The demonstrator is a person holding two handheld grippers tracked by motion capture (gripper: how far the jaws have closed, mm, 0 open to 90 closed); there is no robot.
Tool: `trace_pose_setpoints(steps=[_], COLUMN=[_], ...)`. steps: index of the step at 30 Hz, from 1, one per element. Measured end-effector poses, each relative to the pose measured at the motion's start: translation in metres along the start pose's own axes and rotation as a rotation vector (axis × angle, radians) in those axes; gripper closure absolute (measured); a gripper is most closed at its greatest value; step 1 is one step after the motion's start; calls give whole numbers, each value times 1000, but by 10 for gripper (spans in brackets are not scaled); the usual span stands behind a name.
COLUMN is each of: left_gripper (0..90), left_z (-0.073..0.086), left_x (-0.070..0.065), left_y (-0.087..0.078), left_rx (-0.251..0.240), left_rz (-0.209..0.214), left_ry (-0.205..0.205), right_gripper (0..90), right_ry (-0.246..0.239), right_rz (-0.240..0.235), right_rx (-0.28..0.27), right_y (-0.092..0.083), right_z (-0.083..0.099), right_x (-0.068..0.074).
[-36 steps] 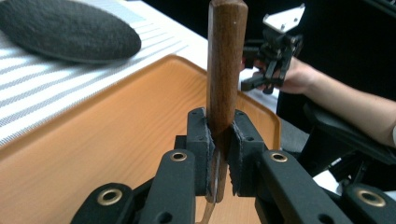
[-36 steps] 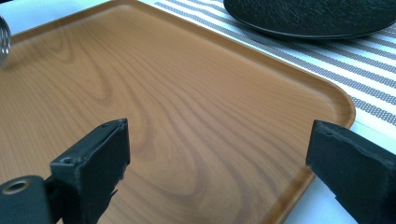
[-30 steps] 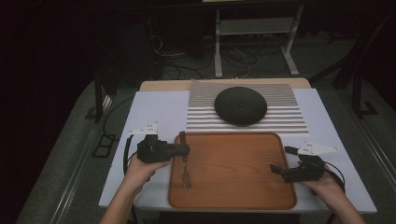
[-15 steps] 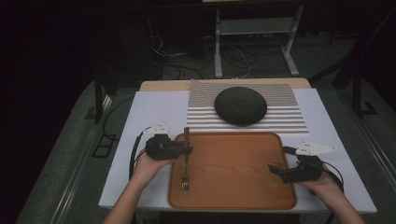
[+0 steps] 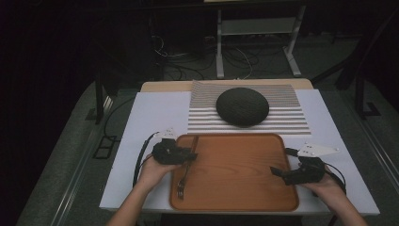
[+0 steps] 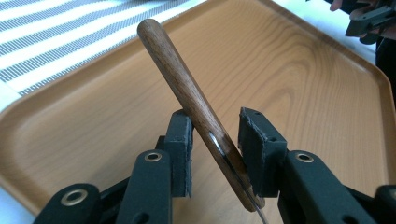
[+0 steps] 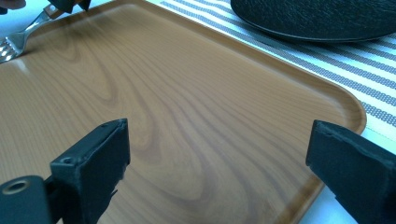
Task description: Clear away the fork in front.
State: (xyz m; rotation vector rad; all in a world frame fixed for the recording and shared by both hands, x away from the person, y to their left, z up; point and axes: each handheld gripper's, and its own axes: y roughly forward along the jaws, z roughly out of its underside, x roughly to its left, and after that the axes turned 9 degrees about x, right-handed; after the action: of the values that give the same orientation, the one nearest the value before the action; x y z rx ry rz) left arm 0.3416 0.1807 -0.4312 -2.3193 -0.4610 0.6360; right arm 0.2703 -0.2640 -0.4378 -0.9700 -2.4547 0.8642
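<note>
A fork (image 5: 185, 173) with a brown wooden handle (image 6: 182, 79) slants over the left side of the wooden tray (image 5: 244, 174). Its metal tines (image 7: 13, 45) point to the tray's near edge. My left gripper (image 5: 192, 154) is shut on the handle's lower part, close to where the metal begins, and the handle end rises past its jaws (image 6: 215, 140). At the tray's right rim my right gripper (image 5: 274, 171) is held wide open with nothing between the jaws, which stand low over the bare tray (image 7: 187, 93).
A dark round plate (image 5: 242, 106) lies upside down on a grey-and-white striped mat (image 5: 287, 120) behind the tray. A white cover (image 5: 155, 113) spreads over the table. Cables and a metal stand (image 5: 256, 28) are on the dark floor beyond.
My left gripper has shifted a little to the right over the tray's left rim. The fork has turned slightly, its handle end going right and its tines nearer the front. The right gripper stays put.
</note>
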Motion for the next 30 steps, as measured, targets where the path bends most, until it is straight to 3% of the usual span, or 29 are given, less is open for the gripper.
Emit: trace_pose_setpoints(steps=[9,16,24,28,30], left_gripper=[648,637,633,687,783], left_z=[3,3,3,2,-2], left_x=[2,4,4,1,-5], left_y=[14,15,11,8,7], left_rx=[79,93,66,44,28], left_rz=[-25,-50,-60,-60,-45], left_ry=[8,7,8,19,42], right_gripper=[64,64,64,64,64], right_ry=[-2,-3,-3,0,1], right_rz=[0,-1,0,0,1], right_rx=[-2,0,-2,-2,0], right_y=[0,0,0,0,0], right_z=[0,0,0,0,0], right_x=[0,0,0,0,-1])
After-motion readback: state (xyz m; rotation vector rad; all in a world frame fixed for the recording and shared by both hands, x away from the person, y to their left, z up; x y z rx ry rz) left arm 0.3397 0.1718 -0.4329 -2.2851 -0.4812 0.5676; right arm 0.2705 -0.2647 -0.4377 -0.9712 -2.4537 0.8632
